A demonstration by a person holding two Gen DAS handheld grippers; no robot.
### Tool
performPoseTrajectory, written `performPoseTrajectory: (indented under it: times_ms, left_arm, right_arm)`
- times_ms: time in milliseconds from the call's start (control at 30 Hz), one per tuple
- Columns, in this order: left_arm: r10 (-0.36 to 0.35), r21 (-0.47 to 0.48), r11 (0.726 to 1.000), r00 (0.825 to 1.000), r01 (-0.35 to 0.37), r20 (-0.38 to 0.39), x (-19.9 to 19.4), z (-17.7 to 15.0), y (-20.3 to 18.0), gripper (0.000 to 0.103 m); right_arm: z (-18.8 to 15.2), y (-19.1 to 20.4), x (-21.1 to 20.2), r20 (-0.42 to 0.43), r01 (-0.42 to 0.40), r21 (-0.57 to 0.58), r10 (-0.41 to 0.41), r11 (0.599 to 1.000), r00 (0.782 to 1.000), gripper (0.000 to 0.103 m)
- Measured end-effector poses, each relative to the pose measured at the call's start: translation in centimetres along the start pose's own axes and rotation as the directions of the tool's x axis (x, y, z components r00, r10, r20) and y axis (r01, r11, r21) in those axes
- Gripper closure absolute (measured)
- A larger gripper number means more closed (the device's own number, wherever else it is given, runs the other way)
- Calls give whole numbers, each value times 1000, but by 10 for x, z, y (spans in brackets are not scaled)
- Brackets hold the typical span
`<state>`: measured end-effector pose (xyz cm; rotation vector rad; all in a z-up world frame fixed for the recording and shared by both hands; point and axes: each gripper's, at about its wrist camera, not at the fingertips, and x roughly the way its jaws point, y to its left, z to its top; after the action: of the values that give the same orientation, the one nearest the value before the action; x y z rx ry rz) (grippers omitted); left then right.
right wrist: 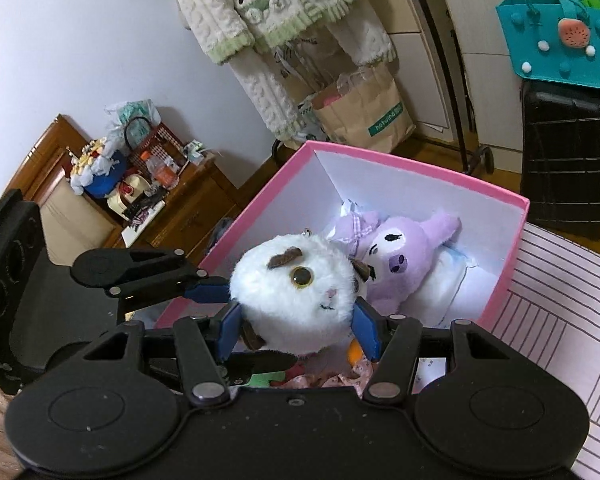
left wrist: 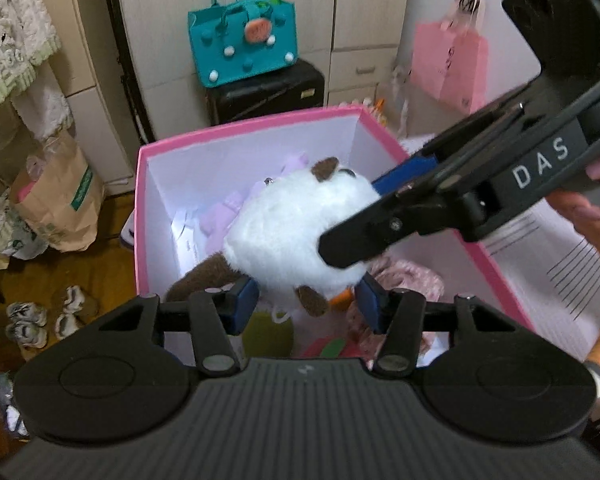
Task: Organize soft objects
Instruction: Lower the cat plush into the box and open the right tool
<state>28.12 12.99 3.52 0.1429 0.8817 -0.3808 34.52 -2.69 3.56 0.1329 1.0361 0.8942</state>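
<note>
Two grippers hold one white plush toy (right wrist: 296, 300) above the open pink box (left wrist: 236, 136), mid-frame in both views. The right gripper (right wrist: 296, 326) has its blue pads pressed into the toy's sides, and the left gripper (left wrist: 306, 300), its jaws set narrow, pinches the toy's lower end at the bottom centre of its view. Inside the box, a purple plush (right wrist: 404, 256) lies against the far white wall.

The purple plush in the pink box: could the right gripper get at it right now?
Probably not: the right gripper already has its jaws around the white plush, which sits between it and the purple plush.
</note>
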Motion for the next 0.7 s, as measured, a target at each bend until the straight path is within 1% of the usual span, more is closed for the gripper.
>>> performPoseTrajectory:
  times_ms: [67,100,133,200,233,300,367,433,500,533,600,633,700]
  left_arm:
    - [-3,-18,1000,999,2,-38,5,1,2,53]
    - [-10,-22,1000,999,9,-43,6,1,2,53]
    - [-5,-17,1000,999,5,-40,6,0,2,53]
    - [10,-5,1000,1000,-11,-29,5,-3,0,53]
    - [7,-1,1000,1000,-7,-21,5,-4,-1,53]
    - [-2,-23,1000,1000,2,-12,7,-4,0,56]
    - [-10,-36,999,1000,10,4,5,-5,1,56]
    - [3,-42,999,1000,-2,25,0,-6,1,56]
    - [29,-36,999,999,-27,45,-4,-6,-1,56]
    - [33,-41,999,998,-31,49,-6,-7,0,56]
    - [27,-66,998,999,-24,42,-5,-6,2,56]
    - [25,-74,997,999,-22,45,-6,-7,3,56]
    - [46,-92,995,997,-40,62,-9,-10,2,56]
  right_arm:
    - [1,-4,6,6,39,-7,-39,999,999,42]
    - [2,-8,8,7,57,-2,-57,998,998,48]
    - [3,-11,10,5,64,5,-64,998,998,49]
    - [4,-14,9,8,58,7,-58,998,998,50]
    - [4,-14,9,9,57,7,-57,998,998,50]
    - [4,-12,9,8,61,0,-61,998,998,52]
    - [5,-13,7,0,34,13,-34,999,999,54]
    - [6,-9,7,-11,-1,11,1,1000,1000,56]
    - [5,-2,12,-12,26,-27,-26,999,1000,56]
    - [4,1,17,-26,28,-38,-29,999,999,56]
    - [3,1,28,-72,7,-34,-10,999,997,56]
    - [2,0,29,-68,18,-23,-19,1000,998,56]
    - [-3,3,22,-46,39,-35,-40,999,998,55]
